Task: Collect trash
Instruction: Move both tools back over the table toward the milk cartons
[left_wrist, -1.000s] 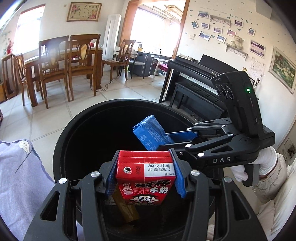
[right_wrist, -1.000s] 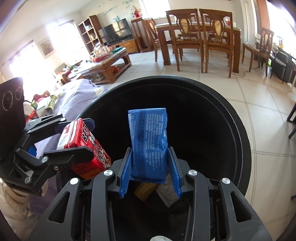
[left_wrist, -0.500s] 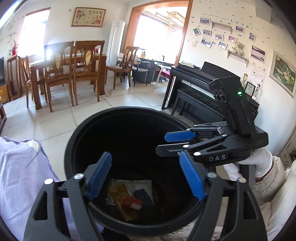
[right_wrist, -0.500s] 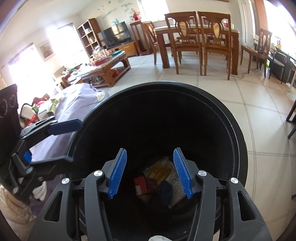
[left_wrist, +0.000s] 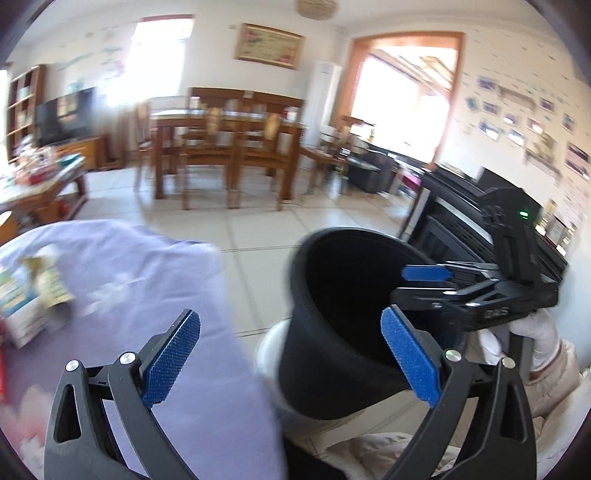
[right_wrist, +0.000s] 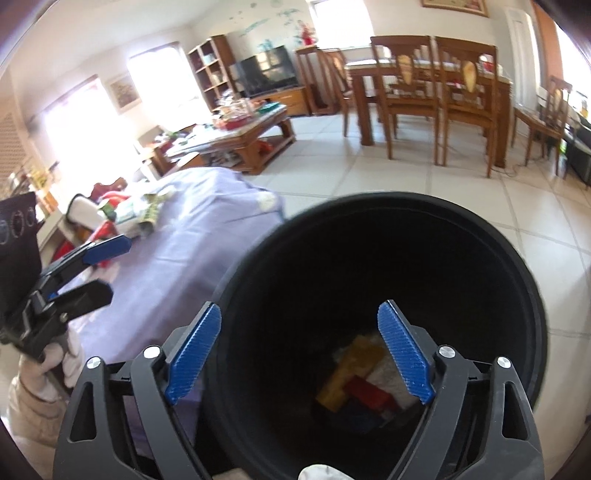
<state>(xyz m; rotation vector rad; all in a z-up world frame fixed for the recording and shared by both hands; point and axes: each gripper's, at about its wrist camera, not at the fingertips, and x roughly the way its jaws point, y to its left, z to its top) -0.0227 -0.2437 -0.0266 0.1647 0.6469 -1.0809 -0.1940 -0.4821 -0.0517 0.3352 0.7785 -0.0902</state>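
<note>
Bin: black bin (right_wrist: 388, 280) near, on floor just right of purple-covered surface (right_wrist: 184, 236); mouth up.
Done: several pieces at bin bottom (right_wrist: 364, 387), among them yellow, red, blue and pale; exact items too dark to name.
Left: pile of packets (left_wrist: 31, 295) far left on purple cover, well apart from bin; likely next pickup. Some blur there.
Left gripper (left_wrist: 291, 358): jaws opening, very wide; nothing between pads; aimed over gap between cover and bin.
Right gripper (right_wrist: 299, 354): jaws opening, wide; nothing held; poised above bin mouth, touching nothing.
Progress: judged partway; more to fetch.
</note>
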